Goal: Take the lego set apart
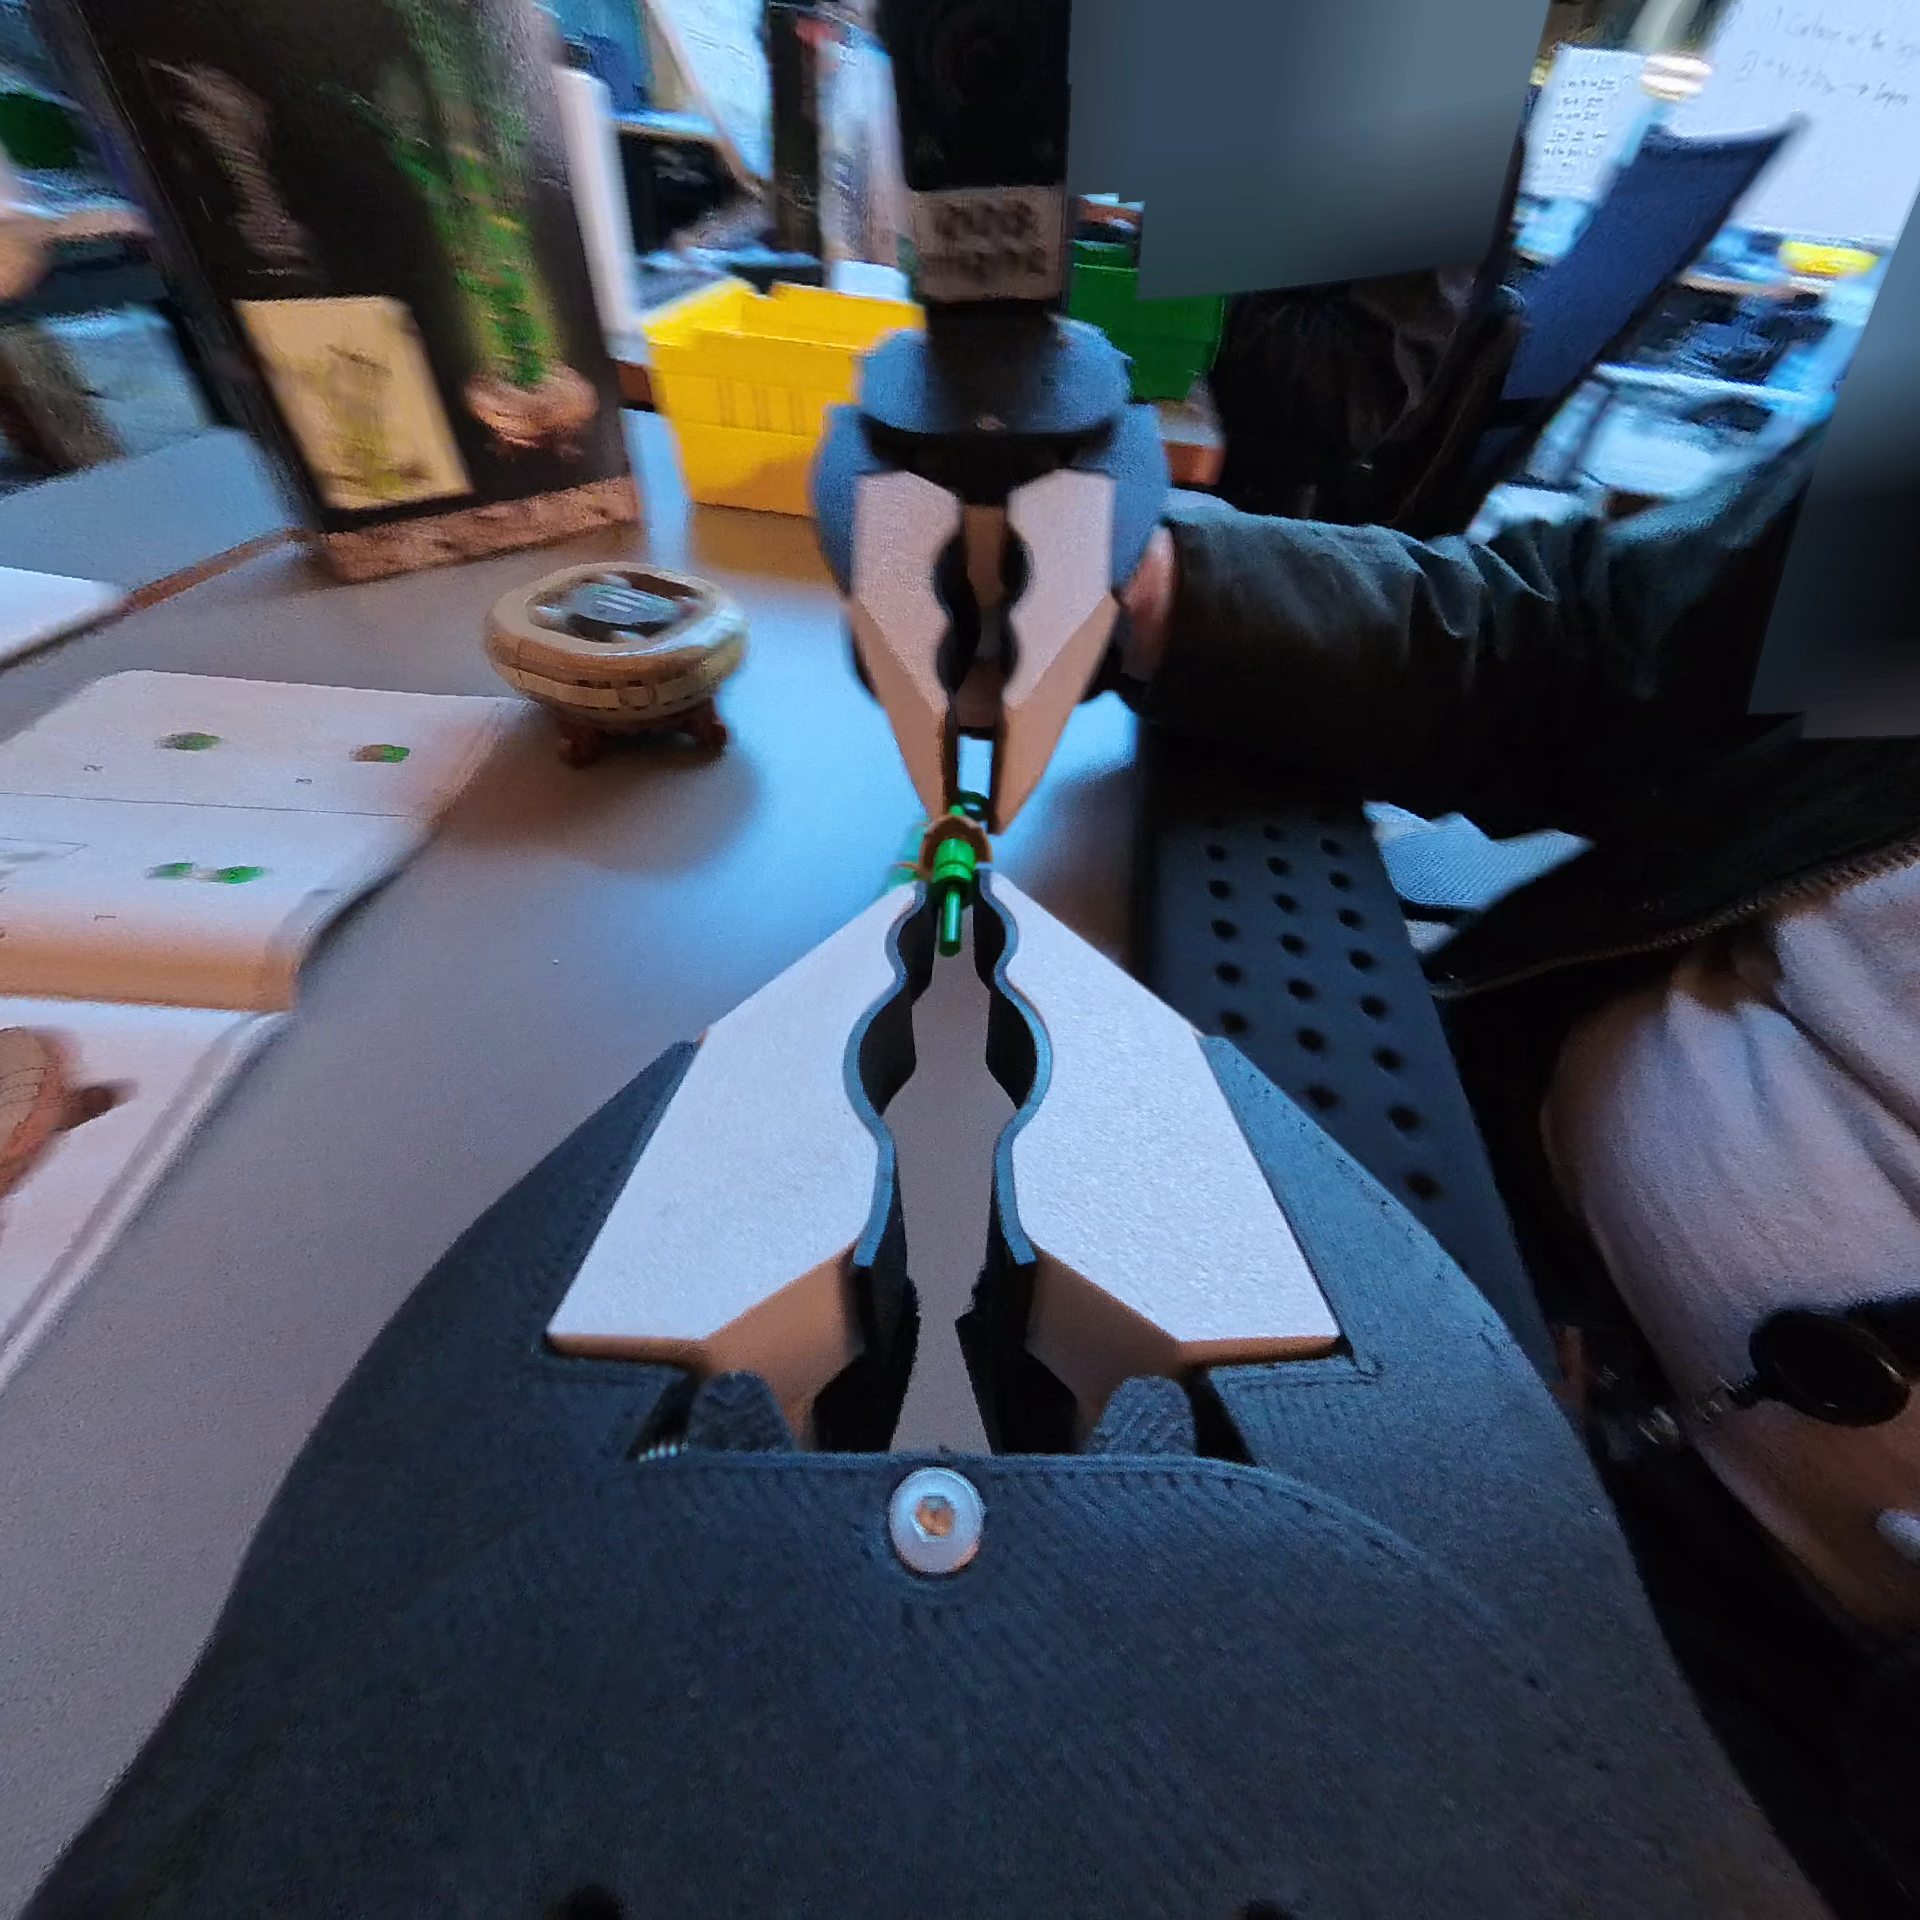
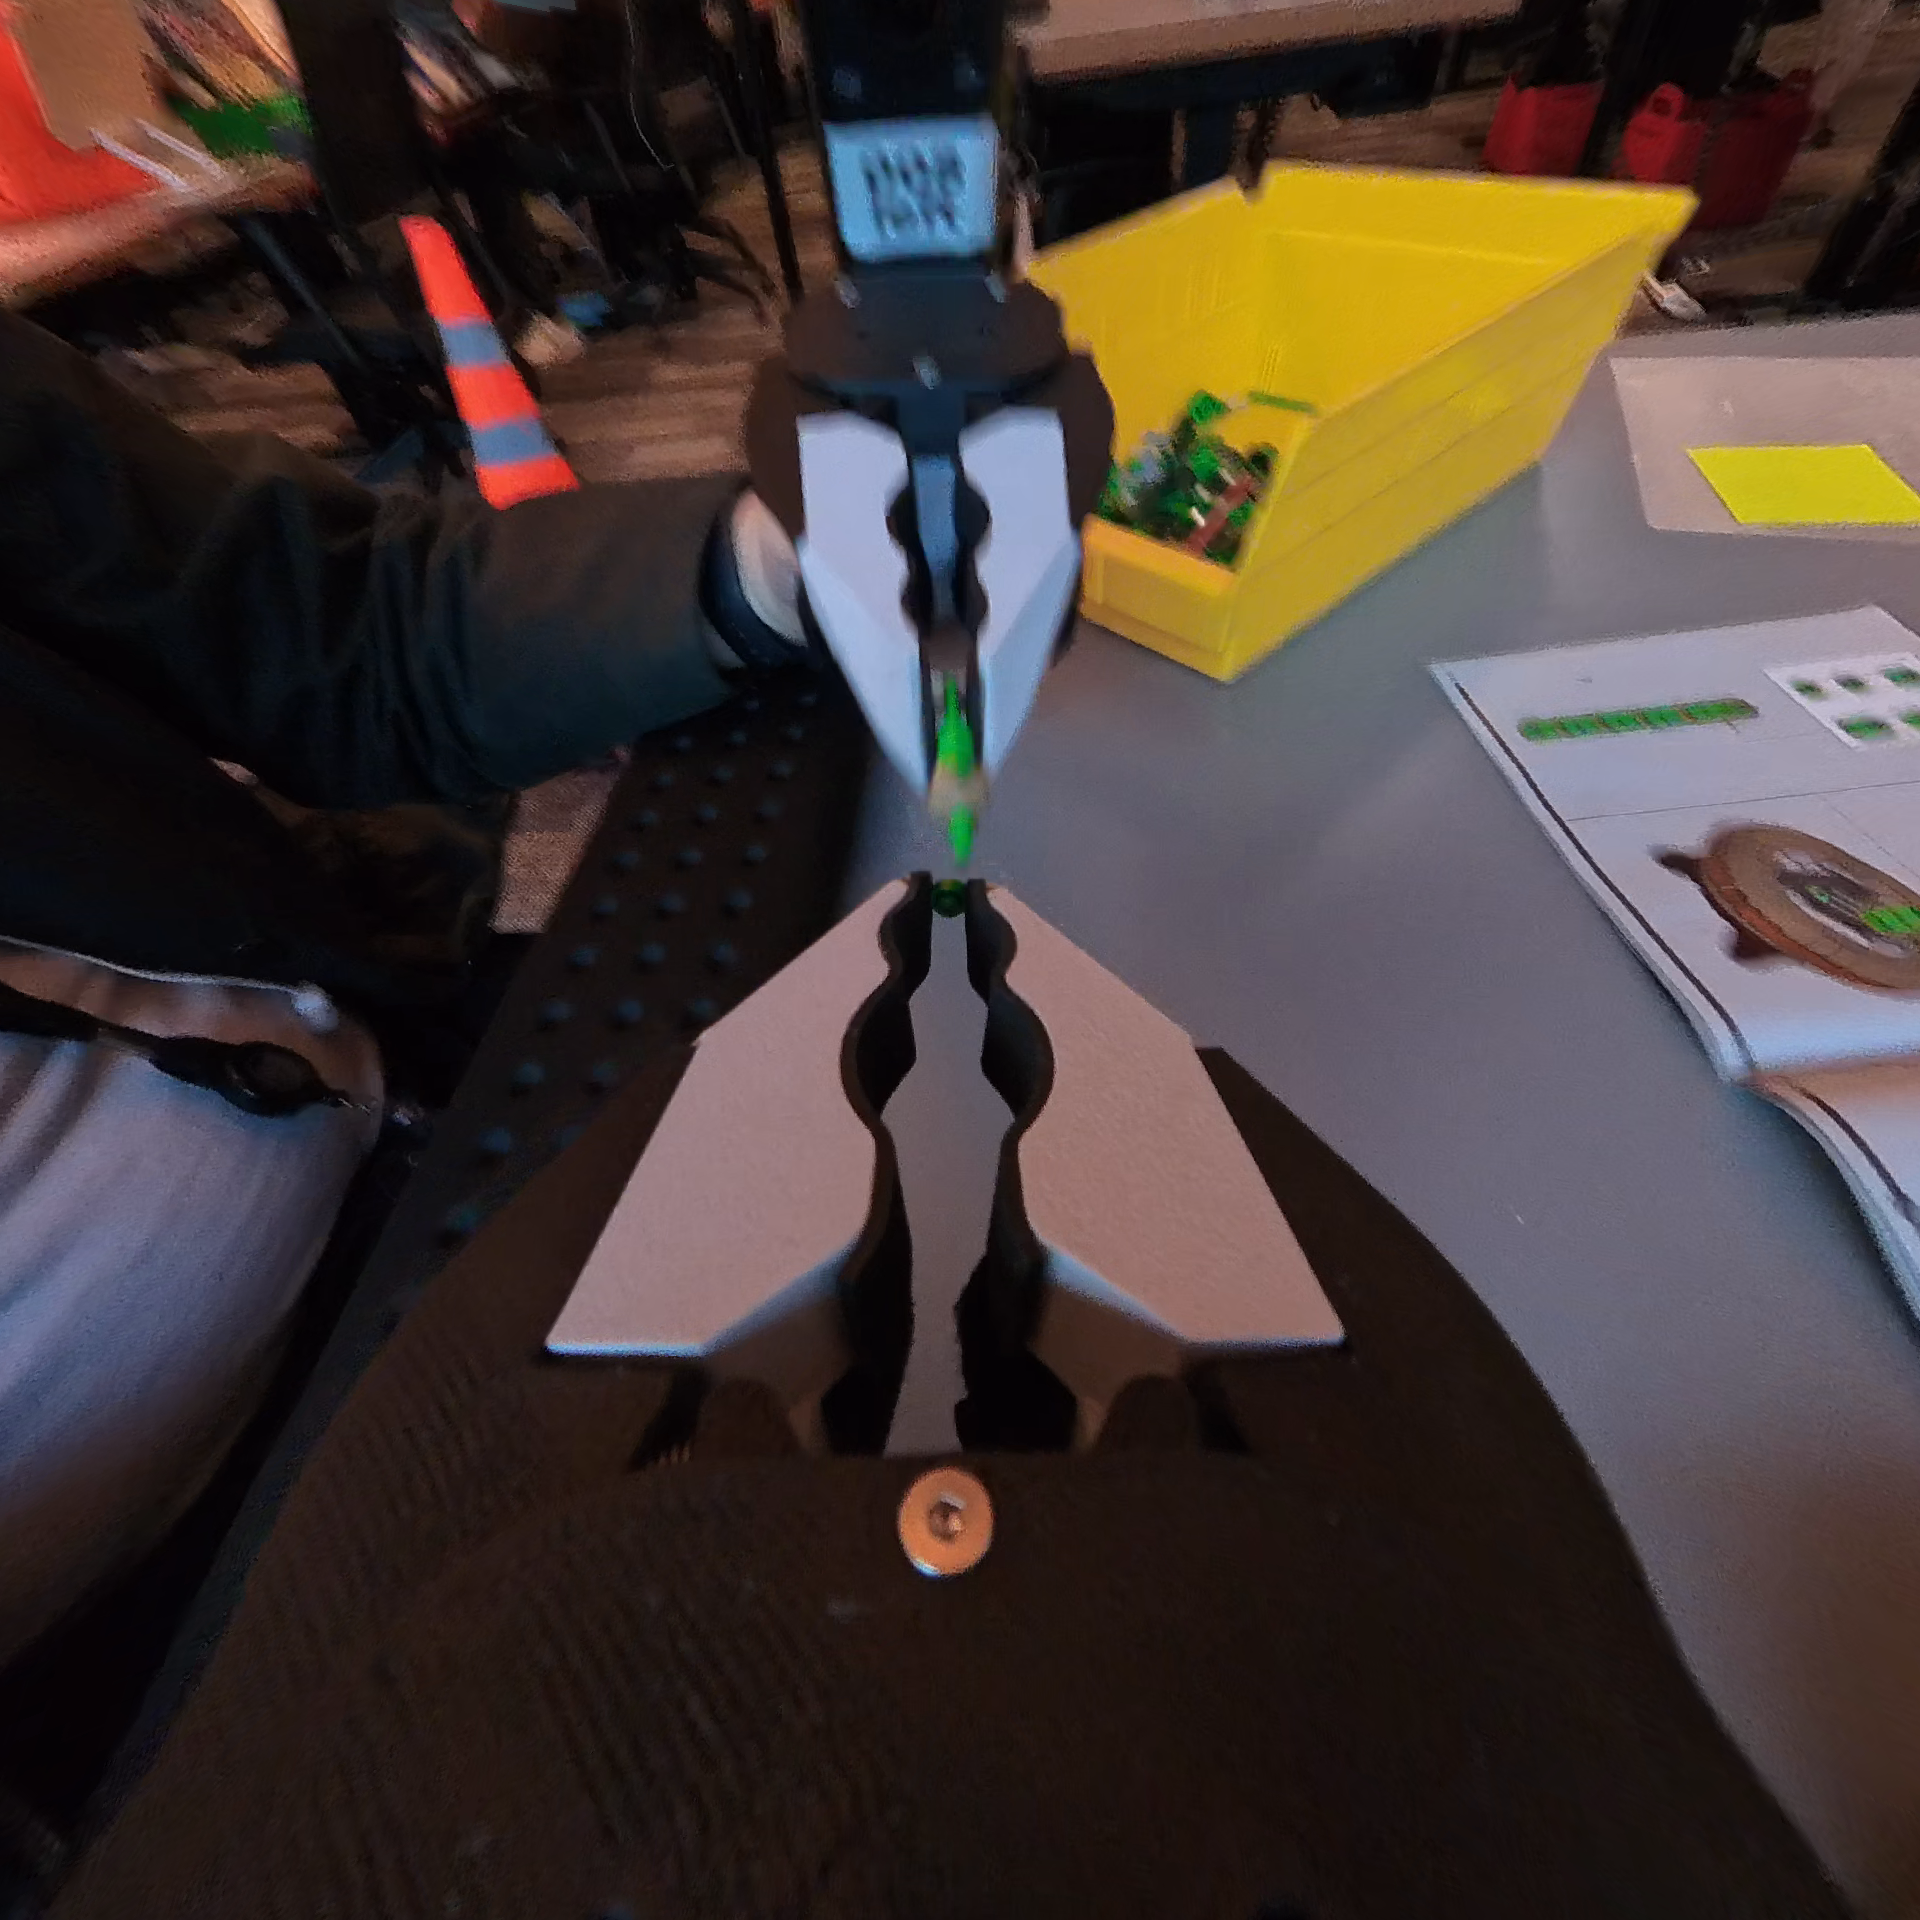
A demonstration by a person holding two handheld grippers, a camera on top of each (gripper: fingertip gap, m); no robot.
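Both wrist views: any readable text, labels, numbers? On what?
Right gripper, white tag: blurred, unreadable.
Left gripper, white tag: blurred, unreadable.
Instruction booklet, green heading: blurred.
Wall sheets: too small.
Dark box: blurred.
Nothing legible anywhere.

Green lego piece (image 1: 948, 883), yellow bin (image 2: 1351, 395), striped orange cone (image 2: 483, 384).

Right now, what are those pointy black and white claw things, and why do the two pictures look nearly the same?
They are two hand-held grabbers, each with a camera looking along its fingers. One picture comes from the left gripper, the other from the right gripper; they face each other, so each also sees the other. Together they pinch a small green stick-shaped lego piece above the grey table. A yellow plastic bin holds loose bricks, with an open instruction booklet and a round tan lego pot nearby.
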